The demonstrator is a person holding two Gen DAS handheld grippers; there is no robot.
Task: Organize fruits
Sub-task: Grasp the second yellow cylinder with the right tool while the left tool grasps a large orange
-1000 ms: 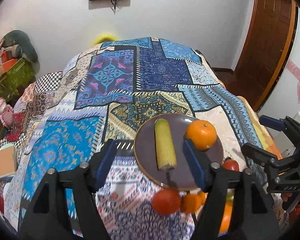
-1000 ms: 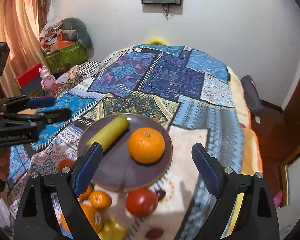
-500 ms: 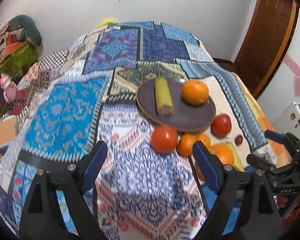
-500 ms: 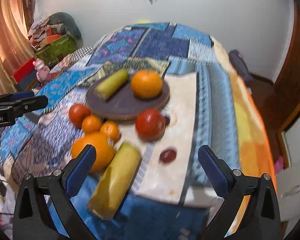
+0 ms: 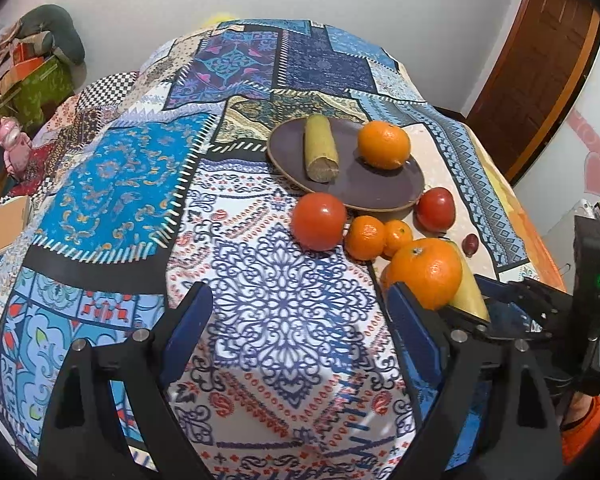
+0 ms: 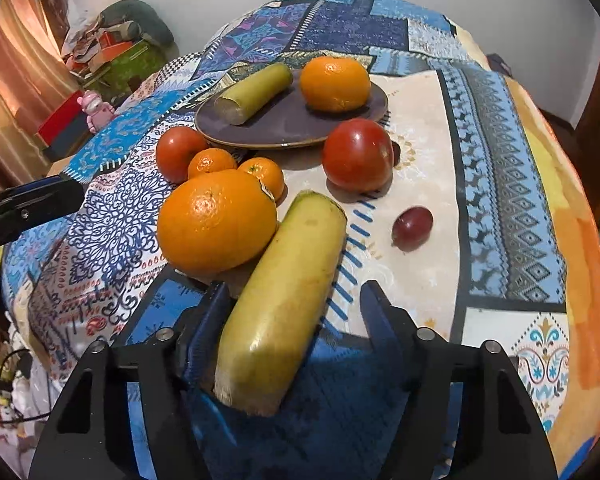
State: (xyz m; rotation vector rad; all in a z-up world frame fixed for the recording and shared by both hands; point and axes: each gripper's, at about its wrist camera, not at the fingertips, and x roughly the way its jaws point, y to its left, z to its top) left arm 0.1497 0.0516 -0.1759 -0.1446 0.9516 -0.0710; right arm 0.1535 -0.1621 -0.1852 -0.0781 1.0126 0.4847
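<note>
Purple-brown plate (image 6: 284, 128) sits on the patchwork cloth (image 5: 112, 176) with two things on it already: a short yellow-green stalk piece (image 5: 320, 148) and an orange (image 5: 384, 145), lying apart from each other.

Everything else is bunched up on the cloth just in front of the plate. One tomato (image 6: 358, 154) and another tomato (image 6: 180, 152) both sit right at the plate's near rim. Two small mandarins (image 6: 212, 162) are side by side between them. Closer in there's a big orange (image 6: 216, 220), touching a long yellow stalk piece (image 6: 284, 288) that lies beside it. A small dark red fruit (image 6: 412, 222) is off on its own nearby.

Right gripper (image 6: 295, 294) is down over the near end of that long yellow piece. Its jaws have just been closing and the piece is between them, but they're not clamped: one side looks to be against it, and the other pad still shows a gap.

Left gripper (image 5: 298, 296) hangs over bare cloth beside the pile. Its jaws have just been opening and stand wide apart, nothing between them.
</note>
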